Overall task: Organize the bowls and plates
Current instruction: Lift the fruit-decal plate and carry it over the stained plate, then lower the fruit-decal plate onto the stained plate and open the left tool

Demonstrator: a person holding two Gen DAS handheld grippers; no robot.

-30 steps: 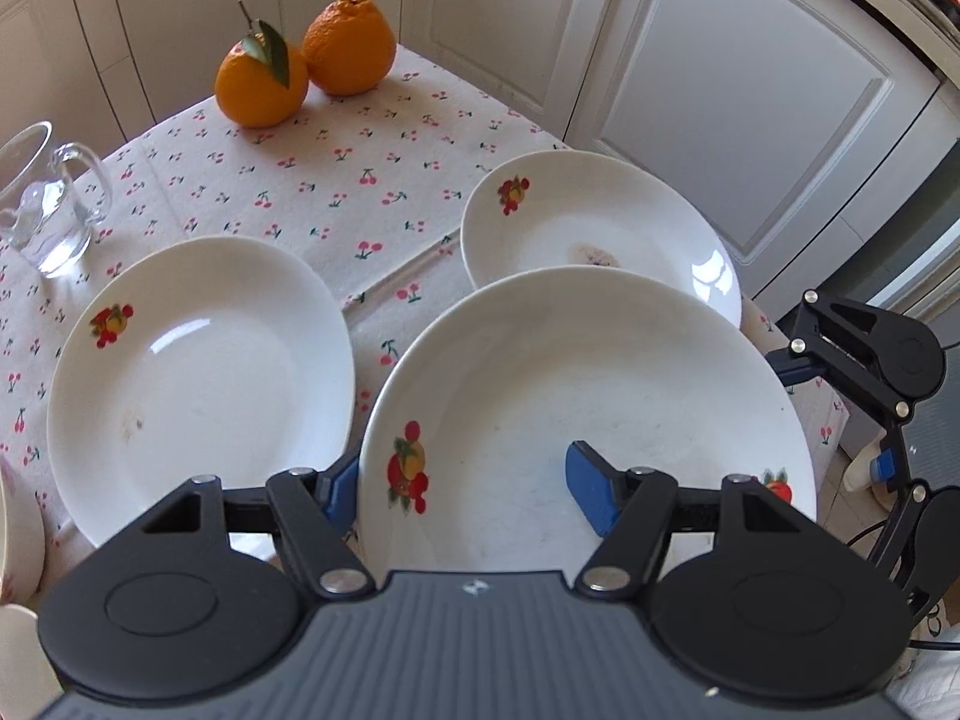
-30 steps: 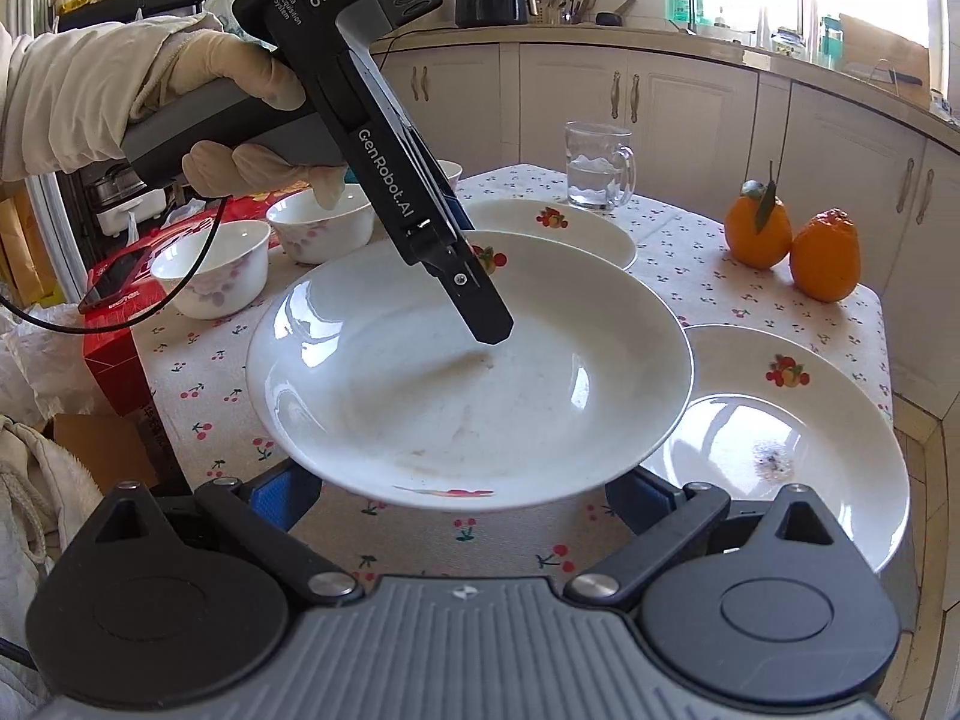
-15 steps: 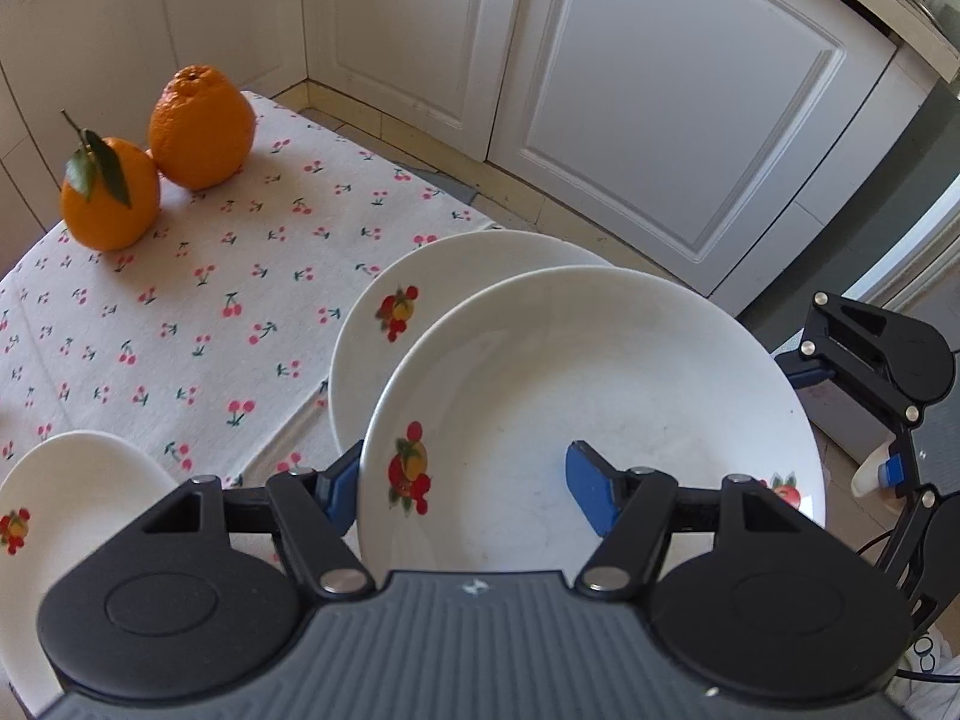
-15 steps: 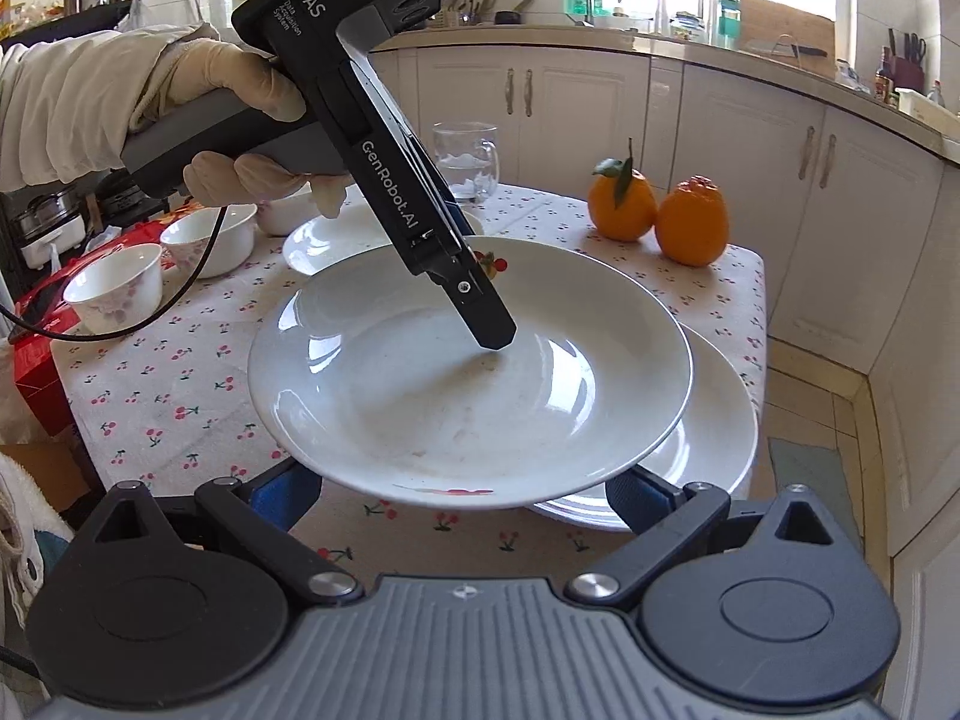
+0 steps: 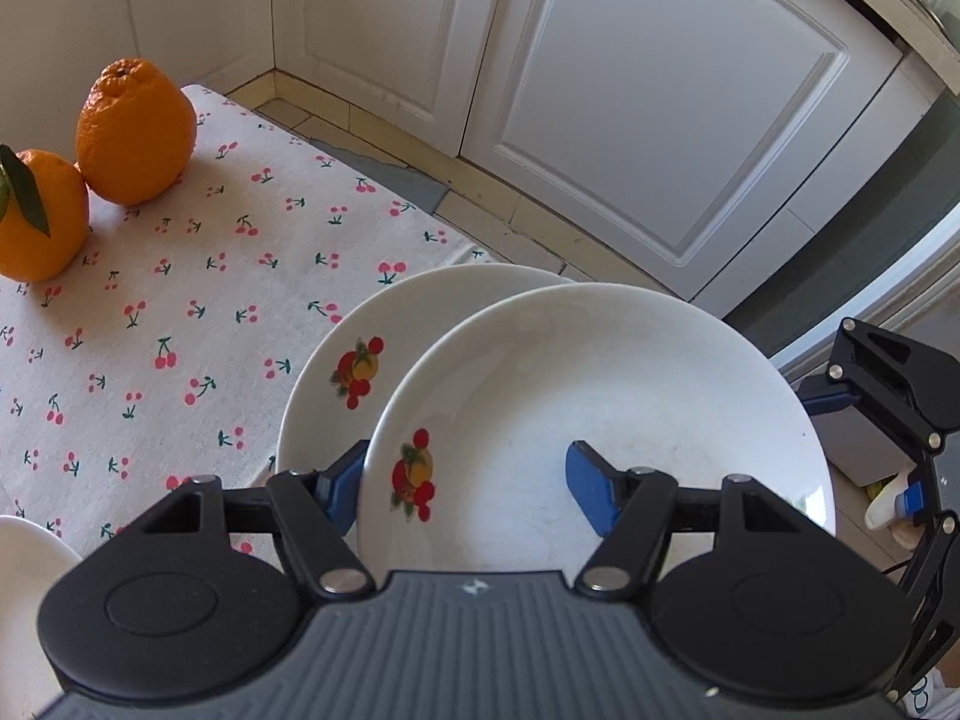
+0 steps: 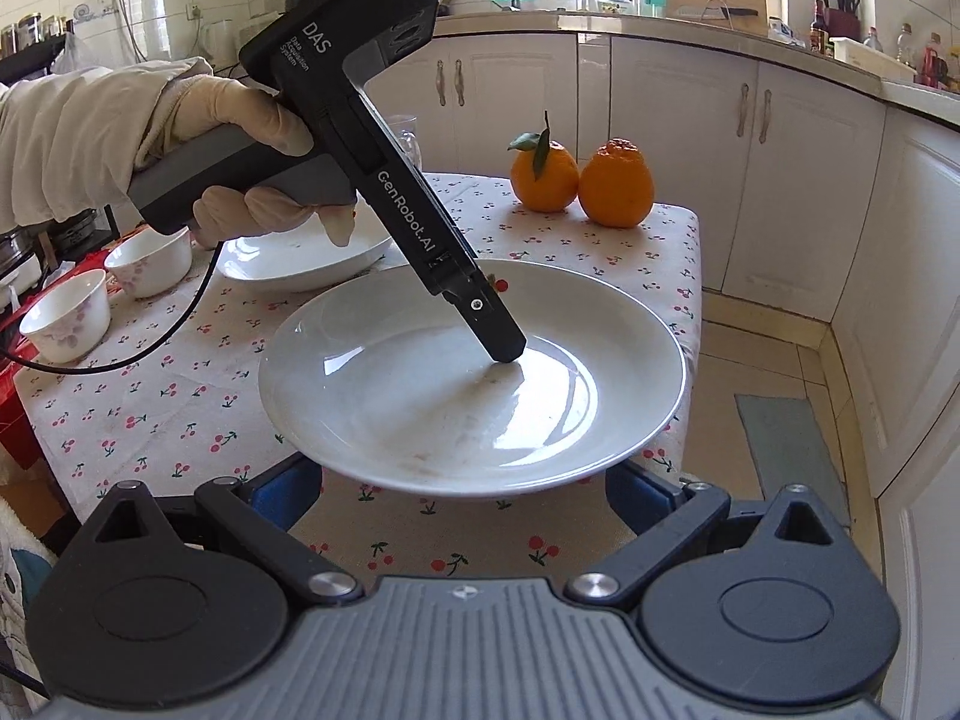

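Observation:
A white plate (image 5: pixel 600 396) with a fruit print hangs in my left gripper (image 5: pixel 465 486), which is shut on its rim, one blue pad inside the dish and the other behind the edge. It hovers over a second, matching plate (image 5: pixel 384 336) lying at the table's corner and covers most of it. In the right wrist view the held plate (image 6: pixel 420 408) hides that lower plate, and the left gripper (image 6: pixel 504 348) reaches down into it from a gloved hand (image 6: pixel 240 114). My right gripper (image 6: pixel 459 492) is open, its pads spread wide just under the held plate's near rim.
A third plate (image 6: pixel 300 255) lies further back on the cherry-print tablecloth (image 6: pixel 150 408), with two small bowls (image 6: pixel 150 261) at the left edge. Two oranges (image 6: pixel 615 183) and a glass mug (image 6: pixel 405 132) stand at the back. Floor and cabinets (image 5: pixel 660 120) lie beyond the corner.
The left gripper has carried the plate sideways across the table, away from the left plate and mug, until it hangs over the corner plate. The right gripper followed it.

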